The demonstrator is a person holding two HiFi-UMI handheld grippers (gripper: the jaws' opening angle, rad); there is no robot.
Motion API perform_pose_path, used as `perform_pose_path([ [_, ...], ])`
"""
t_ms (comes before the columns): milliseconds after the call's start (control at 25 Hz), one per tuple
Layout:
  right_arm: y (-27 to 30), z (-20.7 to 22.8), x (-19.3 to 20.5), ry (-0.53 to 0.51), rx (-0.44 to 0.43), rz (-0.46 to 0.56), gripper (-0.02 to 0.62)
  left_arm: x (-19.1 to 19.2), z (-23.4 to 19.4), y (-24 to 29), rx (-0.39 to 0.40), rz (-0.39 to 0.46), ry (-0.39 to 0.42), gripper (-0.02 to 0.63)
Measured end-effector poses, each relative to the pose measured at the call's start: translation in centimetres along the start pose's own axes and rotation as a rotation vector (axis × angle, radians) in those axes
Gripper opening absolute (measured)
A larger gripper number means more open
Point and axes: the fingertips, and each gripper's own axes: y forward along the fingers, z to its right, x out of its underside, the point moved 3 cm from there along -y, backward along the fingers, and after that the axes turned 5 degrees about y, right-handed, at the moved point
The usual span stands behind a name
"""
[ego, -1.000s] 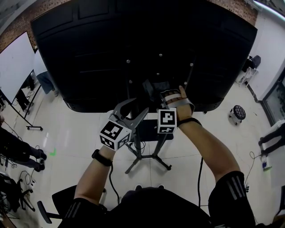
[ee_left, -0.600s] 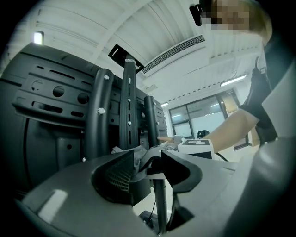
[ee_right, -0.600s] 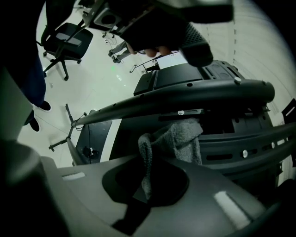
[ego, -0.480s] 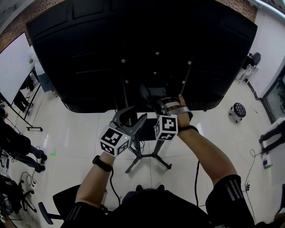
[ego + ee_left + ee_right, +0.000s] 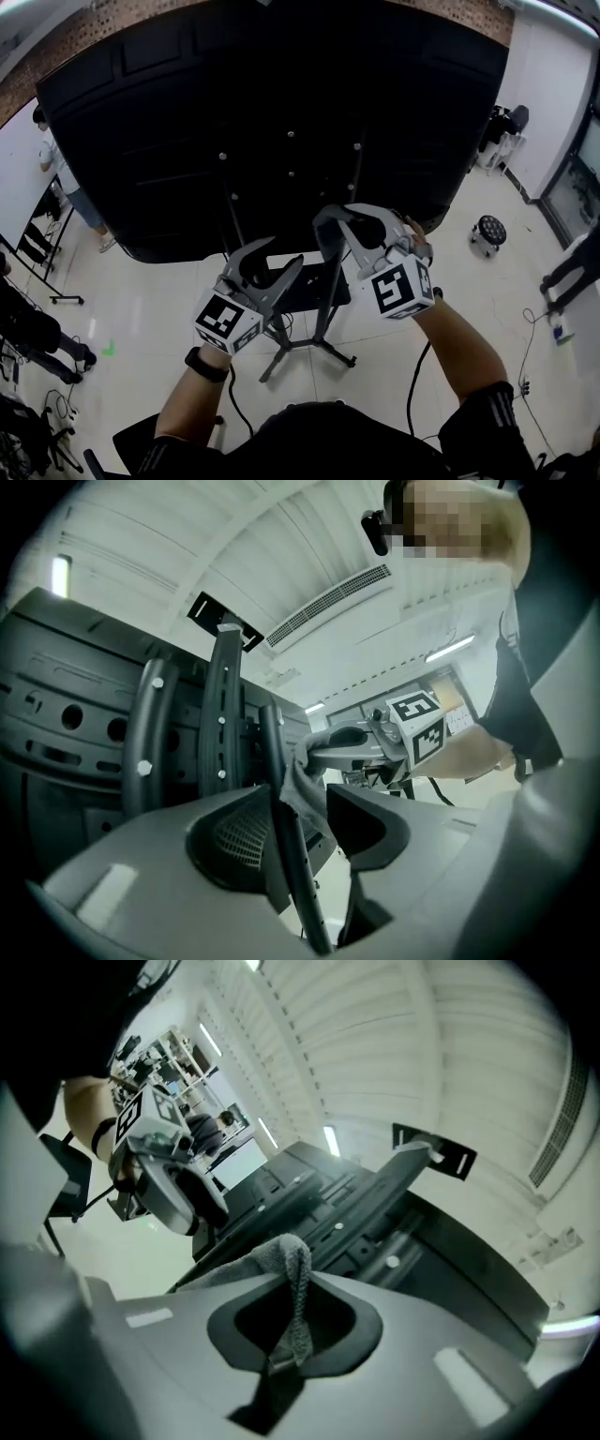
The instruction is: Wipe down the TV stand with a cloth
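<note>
nearest you, your right gripper was clamped tight on a fold of the grey cloth, which rose out of the jaws and draped forward. your left gripper had its jaws well apart and held nothing. a thin black upright rod of the tv stand passed between them, and i could not tell whether it touched either jaw. just past them, in the left gripper view, the cloth hung against that same rod above the left jaws, with the right gripper behind it. further off rose the broad black back of the tv.

the step in hand looked like wiping the stand's uprights, with your left gripper set round the rod as a guide. the next move called for keeping the cloth pressed to the rod and drawing it along the length, firmly enough to clean but not so hard that the fold pulled free of the jaws.
</note>
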Motion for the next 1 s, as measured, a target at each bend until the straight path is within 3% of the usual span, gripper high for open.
perform_pose_path([
  [240, -2.7, 7.8, -2.1, 0.044, 0.123, 0.070, 0.018, -5.3, 1.2, 3.4, 0.037, 0.079, 0.061, 0.206],
  [520, 0.0, 14.1, 1.4, 0.018, 0.188, 0.018, 0.018, -9.3, 1.9, 7.6, 0.049, 0.135, 0.126, 0.206],
  [1000, 4.2, 16.0, 5.2, -0.035, 0.182, -0.024, 0.018, -6.2, 1.4, 11.5, 0.004, 0.093, 0.105, 0.206],
])
